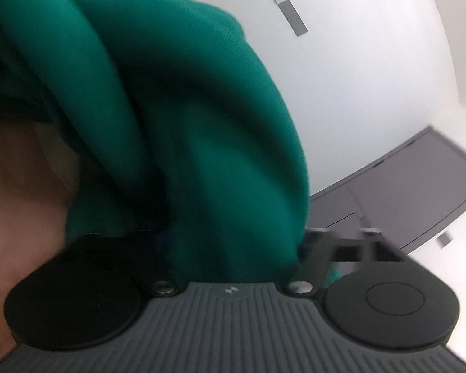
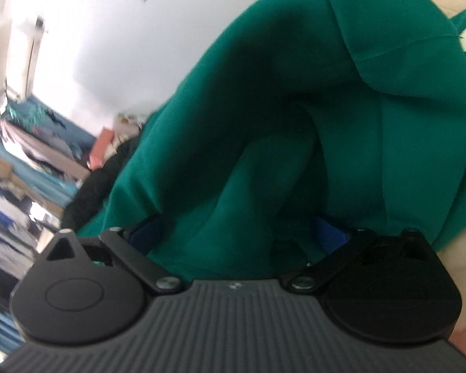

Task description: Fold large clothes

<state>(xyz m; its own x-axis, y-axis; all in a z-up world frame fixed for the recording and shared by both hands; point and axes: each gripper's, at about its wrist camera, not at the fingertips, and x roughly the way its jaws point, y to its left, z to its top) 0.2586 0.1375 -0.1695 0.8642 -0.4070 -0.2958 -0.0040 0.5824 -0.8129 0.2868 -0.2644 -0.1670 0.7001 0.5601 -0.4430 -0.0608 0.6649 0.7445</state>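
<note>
In your left wrist view, the garment [image 1: 171,118] lies bunched just before the left gripper [image 1: 233,242] and fills the left and middle; the wall [image 1: 357,93] stands far behind at the right, with a cabinet [image 1: 419,180] low against it. In your right wrist view, the cloth lies between the fingers of the right gripper [image 2: 236,233], and cluttered shelves [image 2: 31,155] stand far left.

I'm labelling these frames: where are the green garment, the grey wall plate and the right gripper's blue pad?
green garment [image 1: 177,118], left wrist view, middle fold.
grey wall plate [image 1: 290,14], left wrist view, centre.
blue pad [image 2: 329,233], right wrist view, exposed face.
</note>
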